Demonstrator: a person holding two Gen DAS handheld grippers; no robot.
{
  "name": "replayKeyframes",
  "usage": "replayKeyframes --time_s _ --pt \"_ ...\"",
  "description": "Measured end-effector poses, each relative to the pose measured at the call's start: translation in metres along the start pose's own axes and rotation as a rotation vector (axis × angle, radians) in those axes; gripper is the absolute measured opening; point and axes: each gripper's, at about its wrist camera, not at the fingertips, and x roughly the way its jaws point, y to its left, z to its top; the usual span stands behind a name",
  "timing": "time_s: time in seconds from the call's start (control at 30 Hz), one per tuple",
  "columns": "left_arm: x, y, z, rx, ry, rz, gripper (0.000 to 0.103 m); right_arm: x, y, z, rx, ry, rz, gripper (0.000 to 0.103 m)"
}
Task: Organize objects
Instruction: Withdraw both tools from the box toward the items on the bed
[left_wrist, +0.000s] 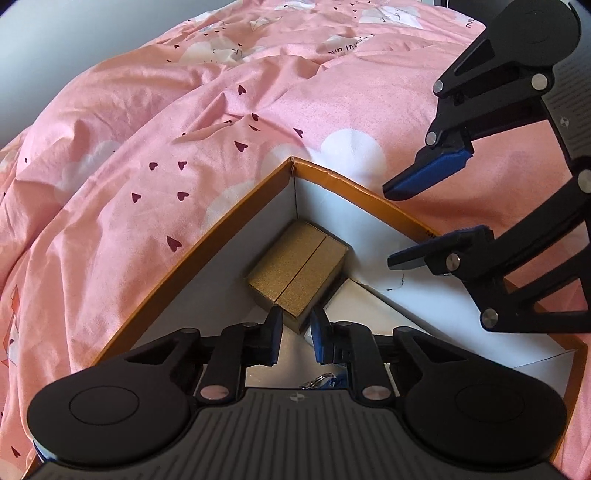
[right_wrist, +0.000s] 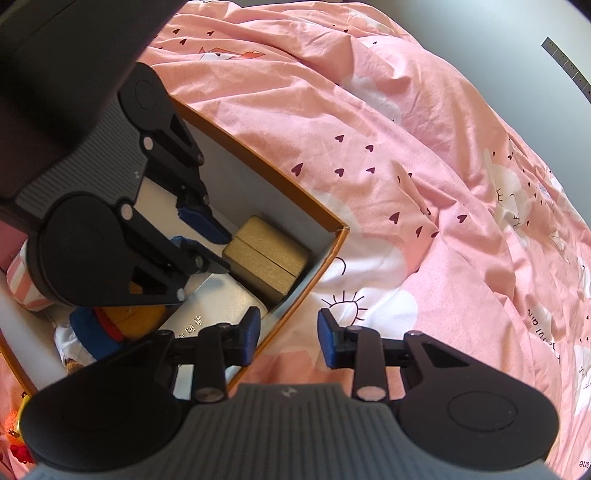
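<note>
left wrist view first: the left gripper has its blue pads nearly together, right at the near corner of a small gold box. looks like that corner sits between the tips, but i can't tell whether the pads really pinch it or just flank it. the gold box sits flat on the floor of an orange-rimmed cardboard box, tucked near its far corner, with a white box beside it.

the right gripper hangs over the carton's right-hand wall with its jaws partly apart and nothing between them. from the right wrist view its tips straddle the air over the carton's near wall, still empty.

further out, the carton rests on a rumpled pink duvet printed with hearts and clouds. the right wrist view also shows more stuff already inside: a knitted toy in blue, red and mustard, and something pink-and-white striped at the edge.

progress guess: mostly packed, several items are in. what's left seems to be settling the gold box, and i see nothing loose on the duvet here.
</note>
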Motion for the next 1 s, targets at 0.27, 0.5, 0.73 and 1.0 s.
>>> replayKeyframes --time_s 0.27,0.5,0.73,1.0 --pt "-0.033 -0.003 -0.008 -0.079 -0.055 0.051 0.023 -0.012 0.002 -0.004 0.033 -0.019 0.025 0.035" --pt "-0.102 -0.026 -0.041 -0.265 -0.154 0.210 0.024 -0.050 0.017 -0.012 0.133 -0.121 0.040 0.036" --pt "-0.151 -0.047 -0.088 -0.455 -0.223 0.206 0.024 -0.093 0.054 -0.042 0.265 -0.260 0.040 0.037" --pt "-0.164 -0.082 -0.129 -0.468 -0.187 0.118 0.024 -0.115 0.097 -0.091 0.462 -0.300 0.066 0.042"
